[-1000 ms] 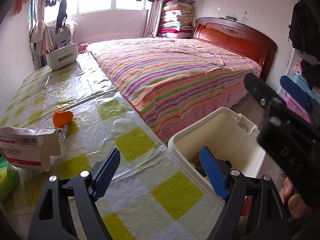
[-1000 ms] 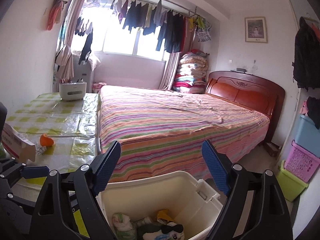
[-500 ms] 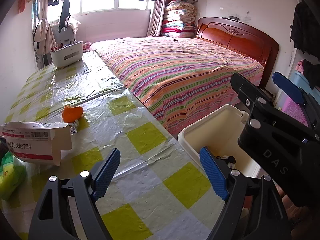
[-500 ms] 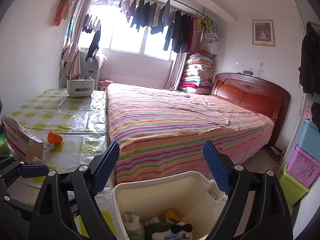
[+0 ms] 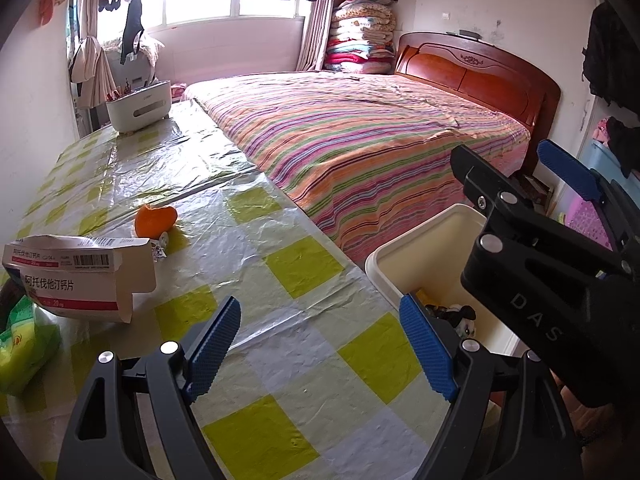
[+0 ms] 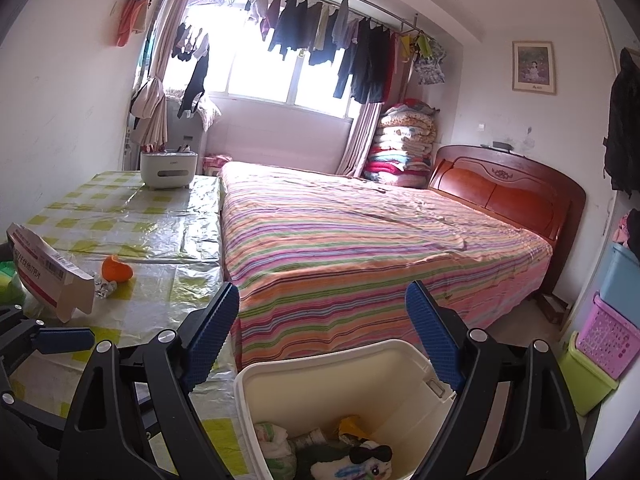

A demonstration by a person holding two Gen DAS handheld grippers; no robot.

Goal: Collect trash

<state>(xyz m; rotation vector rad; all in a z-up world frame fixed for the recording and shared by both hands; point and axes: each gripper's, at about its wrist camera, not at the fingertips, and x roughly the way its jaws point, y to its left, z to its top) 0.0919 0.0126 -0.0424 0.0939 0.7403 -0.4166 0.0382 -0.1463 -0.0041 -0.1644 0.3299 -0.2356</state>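
- From the left wrist view, the left tongs (image 5: 320, 344) stand wide with nothing between the blue pads, above the desk (image 5: 280, 320) and its yellow-checked plastic cover.
- Only this view shows the torn medicine box (image 5: 76, 276) face-on — printed front and barcode readable — with the orange peel (image 5: 154, 220) just behind it, a small crumpled foil scrap (image 5: 159, 247) between them, and a green packet (image 5: 24, 344) at the left edge.
- Right tongs (image 5: 516, 176) cross this view's right side above the white bin (image 5: 424, 256), which sits beside the desk's edge; little of the bin's contents shows here.
- From the right wrist view, the right tongs (image 6: 322, 334) also gape wide and empty, directly over the bin (image 6: 320, 372).
- Here the bin's inside is plain: crumpled paper, a yellow scrap and a black-and-white plush toy (image 6: 360, 460) lie at the bottom.
- Box (image 6: 52, 280) and peel (image 6: 116, 269) appear side-on, still on the desk — well apart from the bin.
- Beyond: a bed (image 6: 360, 240) with a striped sheet touching the desk, a wooden headboard (image 6: 508, 192), folded quilts (image 6: 404, 148), laundry on a rail (image 6: 340, 36) across the window, and a white caddy (image 6: 168, 168) at the desk's far end.
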